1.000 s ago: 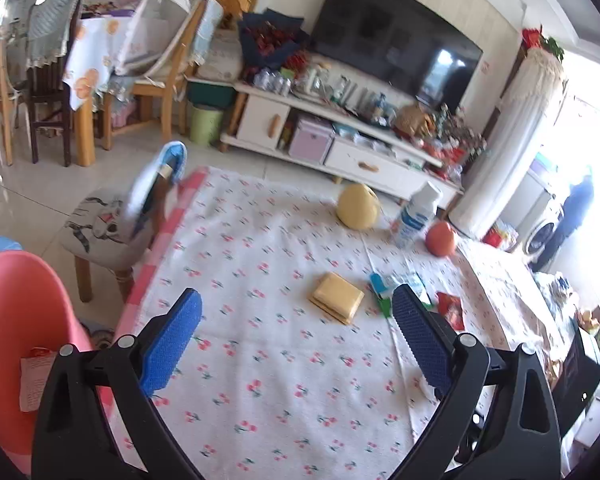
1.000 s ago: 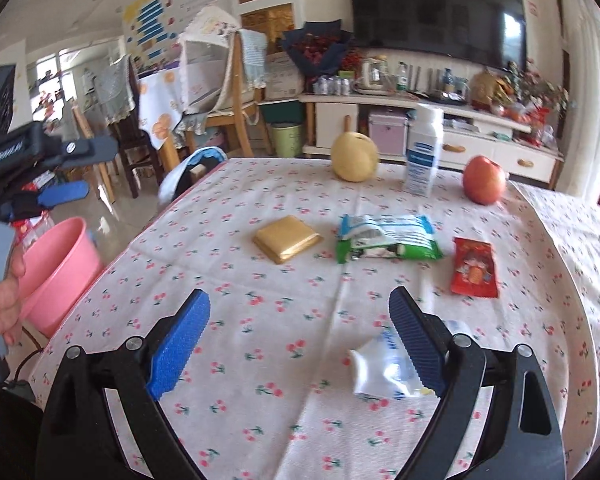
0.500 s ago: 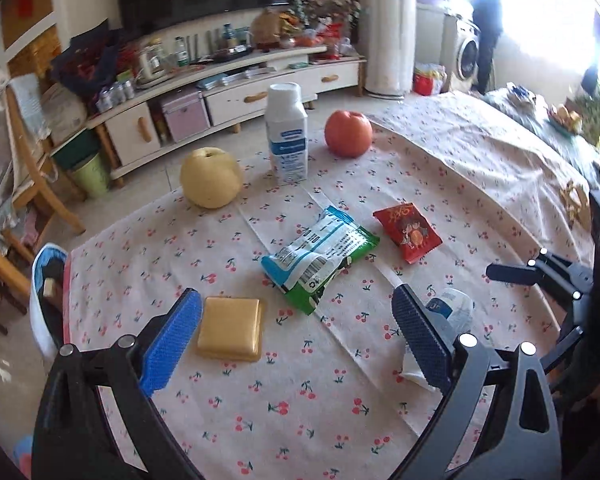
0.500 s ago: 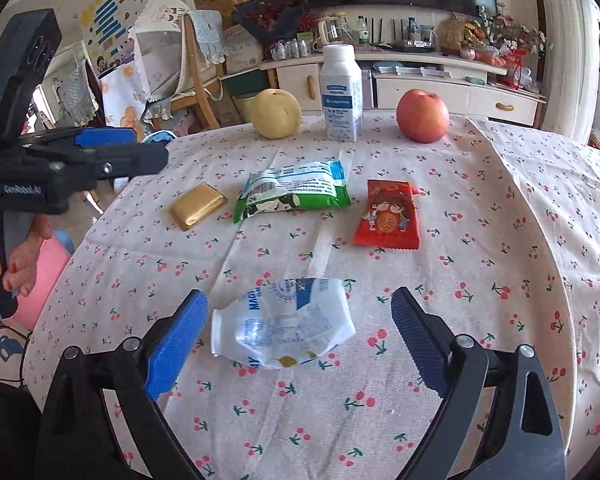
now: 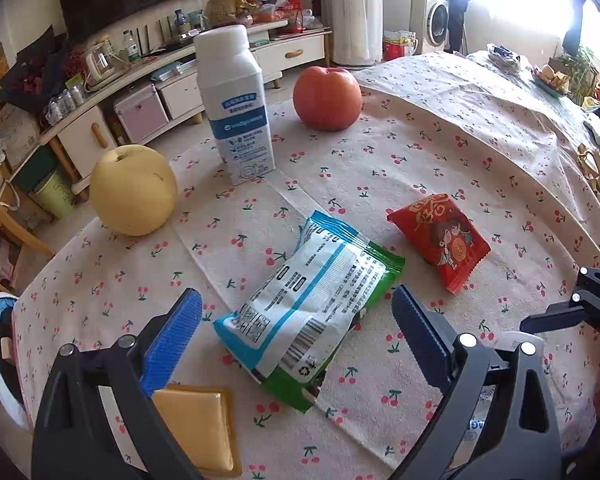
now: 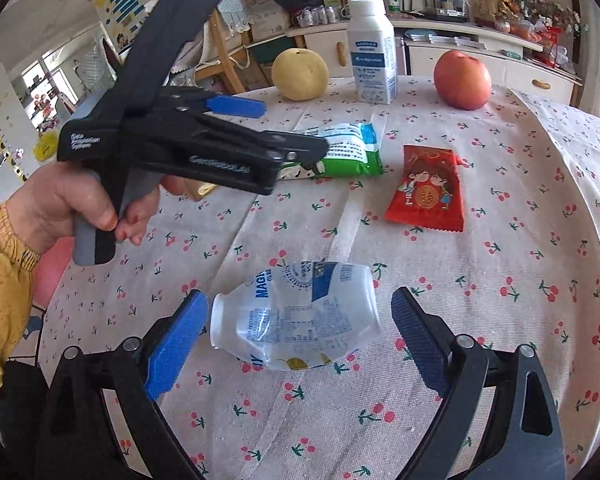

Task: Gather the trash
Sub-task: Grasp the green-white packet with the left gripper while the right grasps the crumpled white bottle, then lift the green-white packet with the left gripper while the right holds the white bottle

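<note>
A green, blue and white snack wrapper (image 5: 312, 312) lies on the cherry-print tablecloth (image 5: 440, 152), between the open fingers of my left gripper (image 5: 296, 332). A red snack packet (image 5: 440, 240) lies to its right and a gold square packet (image 5: 196, 424) under my left finger. In the right wrist view a crushed clear plastic bottle (image 6: 296, 316) lies between the open fingers of my right gripper (image 6: 296, 340). The wrapper (image 6: 344, 152) and red packet (image 6: 426, 188) lie beyond it. The left gripper (image 6: 268, 128) hovers over the wrapper there.
A white milk bottle (image 5: 236, 104), a yellow pear (image 5: 132, 190) and a red apple (image 5: 326, 98) stand at the table's far side. A TV cabinet (image 5: 172, 76) is behind. A pink basin (image 6: 50, 272) sits on the floor left of the table.
My left gripper swung from the table's left edge to over the green wrapper and came closer to it. My right gripper moved in over the crushed bottle. Both stayed open.
</note>
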Tool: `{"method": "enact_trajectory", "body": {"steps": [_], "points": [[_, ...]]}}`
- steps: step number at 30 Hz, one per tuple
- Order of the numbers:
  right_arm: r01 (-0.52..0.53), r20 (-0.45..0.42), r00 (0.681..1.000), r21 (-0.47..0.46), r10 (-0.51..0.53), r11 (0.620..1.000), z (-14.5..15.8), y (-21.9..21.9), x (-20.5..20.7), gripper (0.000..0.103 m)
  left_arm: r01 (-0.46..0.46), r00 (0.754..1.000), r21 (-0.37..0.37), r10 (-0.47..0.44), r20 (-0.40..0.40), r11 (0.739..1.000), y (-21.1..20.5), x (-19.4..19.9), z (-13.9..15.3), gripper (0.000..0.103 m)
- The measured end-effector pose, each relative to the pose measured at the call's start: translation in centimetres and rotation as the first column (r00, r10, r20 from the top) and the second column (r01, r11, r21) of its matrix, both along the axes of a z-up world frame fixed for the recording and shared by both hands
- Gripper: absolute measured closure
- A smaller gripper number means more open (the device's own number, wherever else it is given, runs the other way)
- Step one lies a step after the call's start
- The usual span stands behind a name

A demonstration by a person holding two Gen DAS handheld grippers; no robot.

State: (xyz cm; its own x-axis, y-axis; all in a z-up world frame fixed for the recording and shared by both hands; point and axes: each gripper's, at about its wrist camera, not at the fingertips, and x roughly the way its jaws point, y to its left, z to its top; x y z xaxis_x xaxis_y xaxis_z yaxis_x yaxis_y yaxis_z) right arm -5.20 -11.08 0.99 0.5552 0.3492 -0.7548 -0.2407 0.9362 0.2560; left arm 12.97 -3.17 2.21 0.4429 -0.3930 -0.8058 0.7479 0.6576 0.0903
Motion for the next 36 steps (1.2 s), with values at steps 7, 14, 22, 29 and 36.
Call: {"method": "enact_trajectory", "body": {"steps": [7,14,22,29,36], "points": [[-0.027,0.011,1.0,-0.089,0.028,0.996,-0.9,1.5,0.4,0.009,0.039,0.999,0.038,-0.038,-0.029,0.999,-2.1,0.5,-2.1,0.007],[-0.033,0.013,0.999,-0.118,0.035,0.993,-1.3,1.9,1.0,0.009,0.017,0.999,0.007,-0.017,-0.037,1.0,-1.8,0.3,-2.3,0.026],[-0.044,0.024,0.999,-0.141,0.047,0.989,-1.3,2.0,1.3,0.01,-0.075,0.996,-0.035,0.073,-0.043,0.997,-0.4,-0.3,-1.9,0.051],[-0.045,0.038,0.998,-0.134,0.051,0.99,-0.9,2.0,0.7,0.011,-0.186,0.982,-0.082,0.182,-0.059,0.979,1.2,-1.5,-1.7,0.057],[-0.036,0.044,0.998,-0.093,0.041,0.995,-0.4,1.3,0.2,0.011,-0.333,0.942,-0.128,0.324,-0.091,0.934,4.7,-3.0,-1.3,0.059]]}}
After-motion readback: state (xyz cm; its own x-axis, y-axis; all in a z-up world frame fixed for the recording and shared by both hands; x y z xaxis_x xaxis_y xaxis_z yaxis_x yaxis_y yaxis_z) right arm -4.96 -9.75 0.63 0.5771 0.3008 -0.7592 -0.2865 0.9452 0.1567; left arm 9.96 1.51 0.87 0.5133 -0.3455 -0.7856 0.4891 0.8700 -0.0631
